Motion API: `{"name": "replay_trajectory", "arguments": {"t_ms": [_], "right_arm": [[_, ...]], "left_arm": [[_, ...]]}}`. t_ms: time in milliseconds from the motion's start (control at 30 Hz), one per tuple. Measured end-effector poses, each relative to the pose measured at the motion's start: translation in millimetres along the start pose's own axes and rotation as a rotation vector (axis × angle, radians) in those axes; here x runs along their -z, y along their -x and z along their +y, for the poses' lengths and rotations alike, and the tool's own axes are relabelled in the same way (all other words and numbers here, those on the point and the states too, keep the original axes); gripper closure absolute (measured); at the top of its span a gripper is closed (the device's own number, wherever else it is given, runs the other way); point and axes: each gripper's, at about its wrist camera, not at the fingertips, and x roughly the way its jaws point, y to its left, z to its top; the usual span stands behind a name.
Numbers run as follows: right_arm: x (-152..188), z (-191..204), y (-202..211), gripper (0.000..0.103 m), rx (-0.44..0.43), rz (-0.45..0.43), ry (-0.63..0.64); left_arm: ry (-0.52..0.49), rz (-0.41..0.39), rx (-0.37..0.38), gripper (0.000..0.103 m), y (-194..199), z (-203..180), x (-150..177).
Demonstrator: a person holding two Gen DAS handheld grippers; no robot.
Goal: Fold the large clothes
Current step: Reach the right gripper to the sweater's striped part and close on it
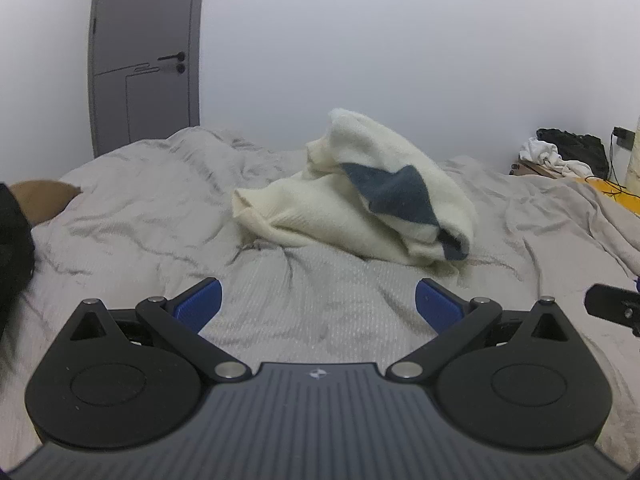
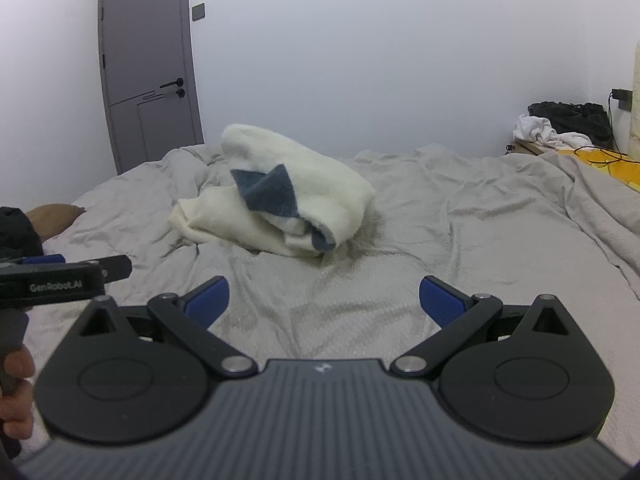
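Observation:
A cream knitted garment (image 1: 320, 216) with dark blue-grey patches lies crumpled in a heap on the grey bedcover (image 1: 160, 216); in the right wrist view the same garment (image 2: 256, 220) sits left of centre. My left gripper (image 1: 318, 300) is open, blue pads wide apart, hovering over bare bedcover short of the heap. My right gripper (image 2: 324, 298) is open too, with nothing between its fingers, and the heap lies ahead and to its left. The left gripper's body (image 2: 60, 280) shows at the left edge of the right wrist view, held by a hand (image 2: 16, 376).
A grey door (image 1: 144, 56) stands at the back left. A brown pillow (image 1: 44, 196) lies at the bed's left side. Dark and white clothes (image 2: 560, 124) are piled on a low stand at the back right, with cables and a yellow surface (image 2: 600, 164) beside it.

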Motion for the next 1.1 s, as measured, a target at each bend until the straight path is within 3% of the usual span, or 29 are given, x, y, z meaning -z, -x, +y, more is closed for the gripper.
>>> {"name": "replay_trajectory", "arguments": {"t_ms": [167, 467, 667, 900, 1100], "right_arm": [[-12.7, -0.6, -17.2, 0.0, 0.012, 0.006, -0.034], [-49.9, 8.8, -80.7, 0.0, -0.08, 0.062, -0.083], [-69.9, 17.6, -132.1, 0.003, -0.121, 0.06, -0.062], [-87.3, 33.8, -202.9, 0.003, -0.123, 0.055, 0.034], [-80.6, 58.2, -266.0, 0.0, -0.087, 0.027, 0.182]], "left_arm": [[0.027, -0.005, 0.011, 0.0, -17.8, 6.6, -11.8], [-0.015, -0.008, -0.007, 0.0, -83.7, 14.9, -36.1], [0.053, 0.035, 0.031, 0.0, -118.1, 34.7, -35.9], [0.097, 0.088, 0.066, 0.0, -159.6, 51.3, -20.8], [0.172, 0.124, 0.093, 0.0, -195.9, 66.7, -6.3]]}}
